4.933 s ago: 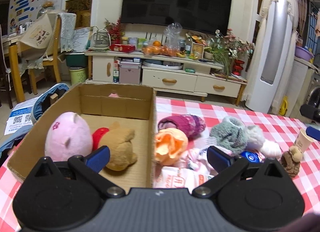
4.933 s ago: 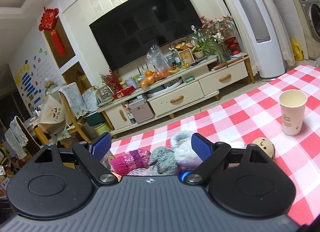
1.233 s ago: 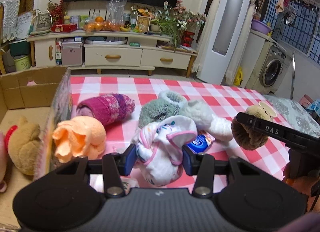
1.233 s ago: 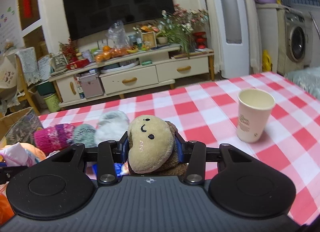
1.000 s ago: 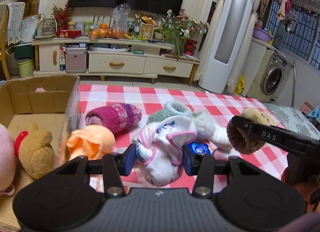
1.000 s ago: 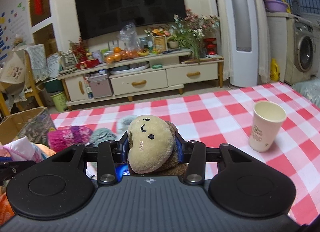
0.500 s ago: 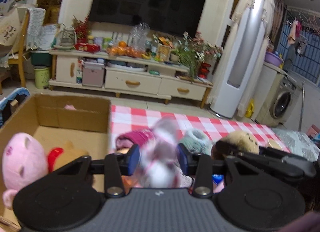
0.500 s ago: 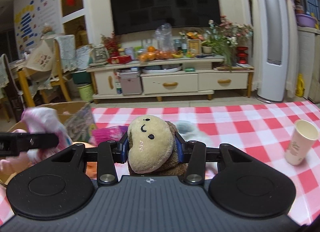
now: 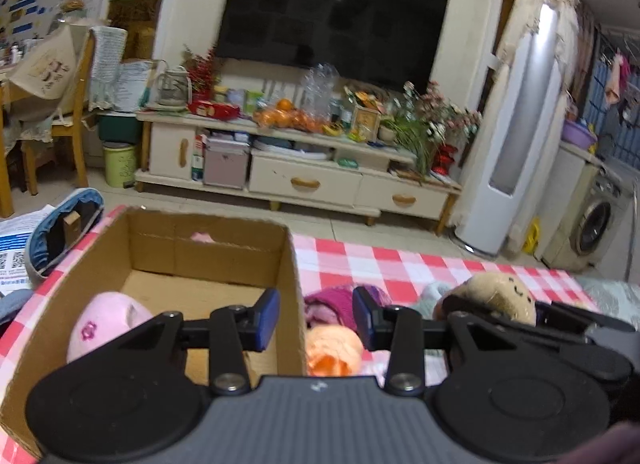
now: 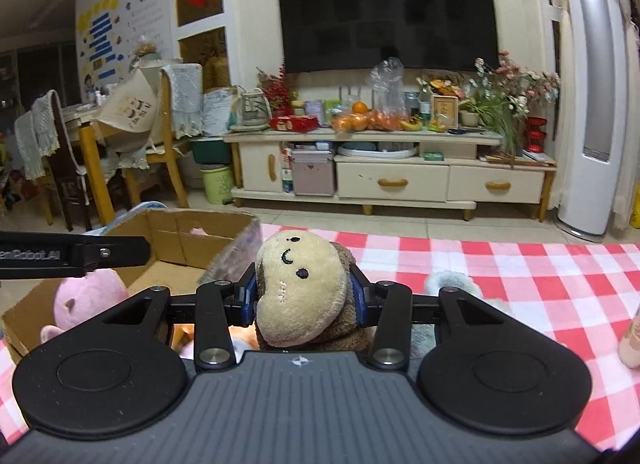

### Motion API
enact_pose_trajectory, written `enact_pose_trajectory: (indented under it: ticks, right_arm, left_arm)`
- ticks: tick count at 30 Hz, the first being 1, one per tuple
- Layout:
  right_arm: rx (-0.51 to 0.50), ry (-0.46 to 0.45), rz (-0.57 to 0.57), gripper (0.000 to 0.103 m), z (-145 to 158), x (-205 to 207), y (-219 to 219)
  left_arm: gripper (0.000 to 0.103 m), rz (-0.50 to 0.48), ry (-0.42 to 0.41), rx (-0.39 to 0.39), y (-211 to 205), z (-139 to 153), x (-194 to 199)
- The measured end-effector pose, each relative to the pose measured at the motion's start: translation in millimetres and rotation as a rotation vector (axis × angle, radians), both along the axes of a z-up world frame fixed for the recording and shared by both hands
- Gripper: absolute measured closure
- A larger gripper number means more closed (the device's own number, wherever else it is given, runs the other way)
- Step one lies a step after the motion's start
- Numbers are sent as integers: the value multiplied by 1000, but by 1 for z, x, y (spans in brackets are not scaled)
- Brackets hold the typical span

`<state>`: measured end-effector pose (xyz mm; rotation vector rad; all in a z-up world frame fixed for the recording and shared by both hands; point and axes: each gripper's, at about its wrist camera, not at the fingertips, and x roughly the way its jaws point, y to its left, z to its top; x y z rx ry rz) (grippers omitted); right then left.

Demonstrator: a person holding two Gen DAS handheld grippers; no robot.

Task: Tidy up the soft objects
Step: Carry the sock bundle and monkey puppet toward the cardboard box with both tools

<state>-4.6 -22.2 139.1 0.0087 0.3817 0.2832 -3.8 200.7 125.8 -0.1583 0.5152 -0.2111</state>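
Observation:
A cardboard box [image 9: 294,264] stands on the red-checked table at the left, with a pink plush [image 9: 104,324] inside. My left gripper [image 9: 314,318] hovers over the box's right wall, jaws apart and empty. My right gripper [image 10: 302,298] is shut on a tan monkey plush [image 10: 300,288], held above the table just right of the box [image 10: 192,230]. The plush also shows in the left wrist view [image 9: 500,298]. An orange soft toy [image 9: 334,352], a magenta knitted roll [image 9: 334,302] and a grey fluffy sock [image 10: 450,282] lie on the table.
A paper cup [image 10: 630,340] stands at the right edge of the table. Beyond the table are a TV cabinet [image 10: 392,180], a chair [image 10: 160,136] and a tall white air conditioner [image 9: 516,144]. The left gripper's arm [image 10: 72,254] crosses above the box.
My left gripper has opened and the white-and-pink cloth it held is gone from between its fingers. Both grippers have moved left toward the box. The right gripper still holds the monkey plush.

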Motion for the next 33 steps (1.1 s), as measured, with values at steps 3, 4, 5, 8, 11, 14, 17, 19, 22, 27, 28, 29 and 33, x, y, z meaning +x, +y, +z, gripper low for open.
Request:
enact_pose_trajectory:
  ticks: [3,4,5,8,11,14,17,19,22,27,28,29,33]
  right_arm:
    - [21,11,-36,49,-5,-3,-22]
    - [29,13,-48,49,-8,-3,-29]
    - [37,15,-60,49,-10,-5,-34]
    - [61,23,-87,49,-15,-10,-46]
    - [83,28,-99,49,-19,-15,-53]
    - [99,28,-98,49,-23,-18,-55]
    - [116,34,-94,49,-26,-21,-60]
    - [124,37,-92,49,-28,-23,-64]
    - [140,45,-89,49,-30,-23,-63]
    - [160,58,-91,49,-35,-28,-65]
    - [162,60,-91,49,-35,-29,-64]
    - [162,61,-90,49,-36,-30,-63]
    - [162,69,-83,49,-37,-31,-61]
  left_arm:
    - [63,-43,23,4,-8,-5,-5]
    - [62,-63,27,11,-14,-7,-6]
    - [61,-79,29,23,-18,-9,-8]
    - [56,-123,41,52,-33,-15,-12]
    - [55,-162,68,87,-48,-25,-12]
    - [49,-172,77,132,-59,-33,-13]
    - [47,-160,51,203,-67,-37,-11]
    - [43,-139,47,231,-70,-40,-8]
    - [38,-108,44,287,-75,-45,-6]
    - [33,-81,55,347,-81,-52,-4]
    - [33,-72,63,361,-81,-54,-3]
    - [35,-64,69,367,-81,-56,-1]
    - [46,-57,80,349,-79,-57,2]
